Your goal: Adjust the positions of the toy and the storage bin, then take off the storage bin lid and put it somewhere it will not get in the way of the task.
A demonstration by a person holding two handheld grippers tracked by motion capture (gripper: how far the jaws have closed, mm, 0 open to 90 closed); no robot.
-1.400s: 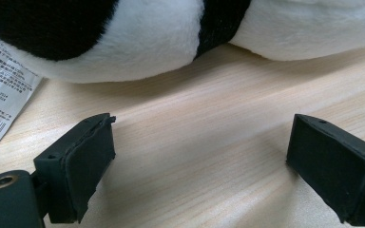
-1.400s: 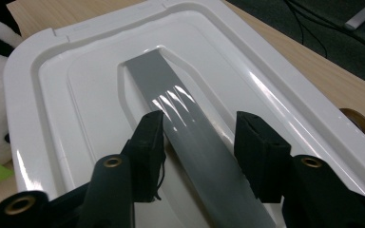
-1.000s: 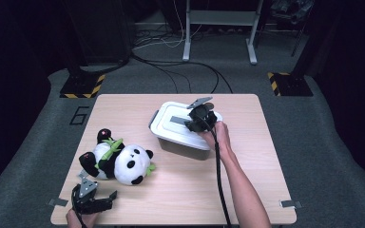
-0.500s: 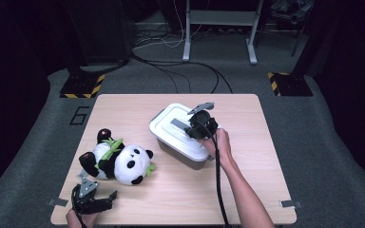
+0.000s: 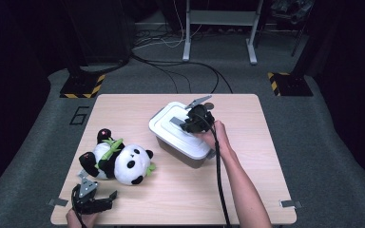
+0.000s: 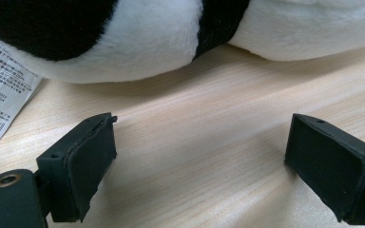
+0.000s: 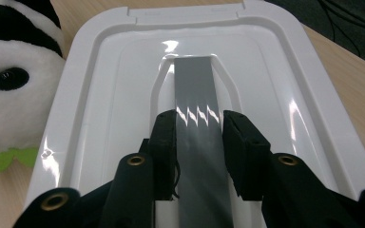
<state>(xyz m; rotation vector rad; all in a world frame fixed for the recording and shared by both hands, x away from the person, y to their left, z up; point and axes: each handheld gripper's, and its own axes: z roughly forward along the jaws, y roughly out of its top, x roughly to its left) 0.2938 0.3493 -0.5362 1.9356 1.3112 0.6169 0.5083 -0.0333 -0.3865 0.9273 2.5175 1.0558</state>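
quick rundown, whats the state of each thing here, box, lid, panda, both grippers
storage box: closed, standing on the table
white lid: on the box
grey lid handle: pinched between the right gripper's jaws
right gripper: shut on the grey lid handle
toy panda: lying on the table, not held
left gripper: open, nothing between its jaws, pointing at the toy panda
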